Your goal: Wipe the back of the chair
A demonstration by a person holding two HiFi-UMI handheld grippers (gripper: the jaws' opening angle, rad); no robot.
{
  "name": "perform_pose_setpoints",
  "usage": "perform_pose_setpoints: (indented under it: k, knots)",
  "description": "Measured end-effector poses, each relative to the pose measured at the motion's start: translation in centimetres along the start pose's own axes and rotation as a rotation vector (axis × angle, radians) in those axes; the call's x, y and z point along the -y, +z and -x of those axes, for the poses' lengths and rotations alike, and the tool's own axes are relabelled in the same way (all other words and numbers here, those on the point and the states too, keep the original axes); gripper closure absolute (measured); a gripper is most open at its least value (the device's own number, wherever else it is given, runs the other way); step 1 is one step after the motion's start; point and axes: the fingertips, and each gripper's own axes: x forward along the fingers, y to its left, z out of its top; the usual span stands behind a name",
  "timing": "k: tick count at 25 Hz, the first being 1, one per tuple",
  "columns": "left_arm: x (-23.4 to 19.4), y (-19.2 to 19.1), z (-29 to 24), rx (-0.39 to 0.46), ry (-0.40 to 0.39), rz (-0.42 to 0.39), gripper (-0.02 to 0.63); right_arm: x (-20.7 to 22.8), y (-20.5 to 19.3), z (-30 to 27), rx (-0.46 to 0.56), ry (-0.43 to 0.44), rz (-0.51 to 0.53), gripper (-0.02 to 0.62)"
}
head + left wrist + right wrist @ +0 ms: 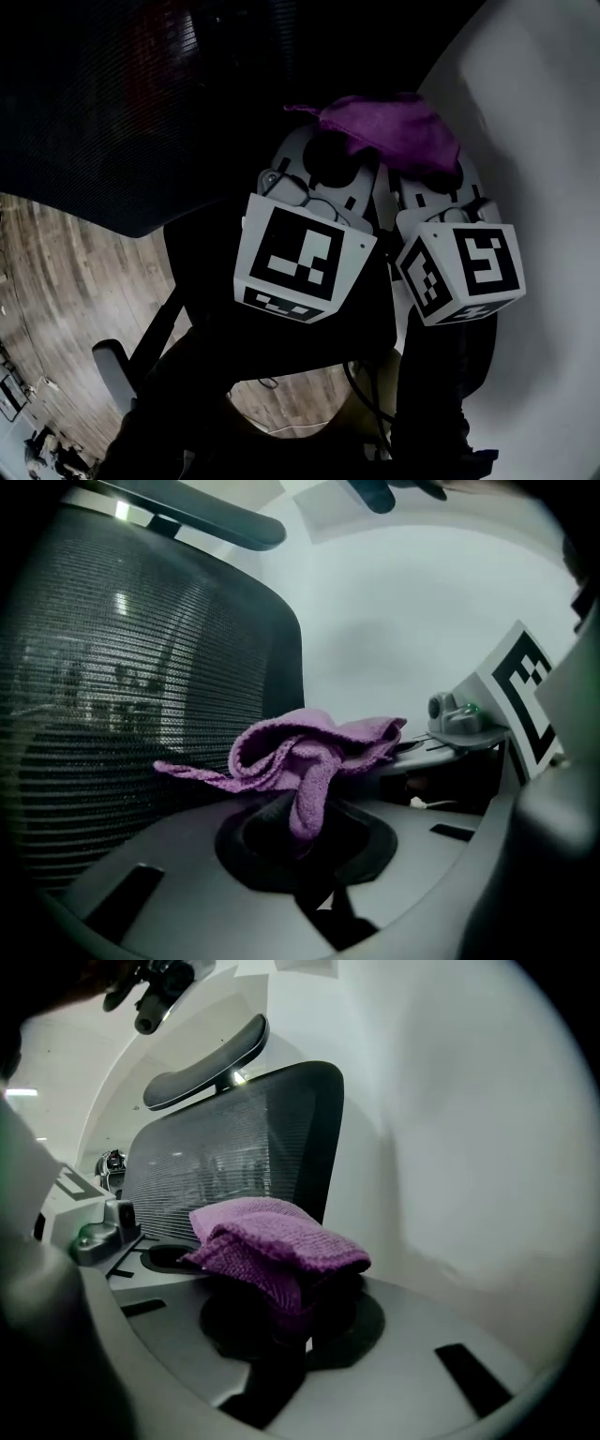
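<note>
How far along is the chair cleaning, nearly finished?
Done: the purple cloth is picked up, pinched by both the left hand-held gripper and the right hand-held gripper. In hand: it is held beside the chair's mesh back. Left: the wiping itself; I see no clear contact with the mesh, and no wiped patch can be told.

Surroundings: floor, wall, cable.
In the head view, a wood-plank floor (pixel 66 281) fills the 8 o'clock area, with small, indistinct clutter (pixel 37 441) at its far edge. A plain white wall (pixel 553 141) spans 1 to 4 o'clock. A thin dark cable (pixel 364 389) loops at 6 o'clock.
</note>
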Motion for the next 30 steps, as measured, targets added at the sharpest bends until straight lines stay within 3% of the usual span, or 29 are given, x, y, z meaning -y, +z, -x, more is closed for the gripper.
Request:
perform_pose_setpoints:
  k: [16, 30]
  knots:
    - [-0.9, -1.9, 1.2, 0.009, 0.052, 0.009, 0.560, -1.6, -1.6, -0.6, 0.010, -0.011, 0.006, 0.549]
    - [-5.0, -2.9, 5.2, 0.007, 0.133, 0.047, 0.560, -7.0, -1.2, -3.0, 0.001, 0.076, 0.049, 0.549]
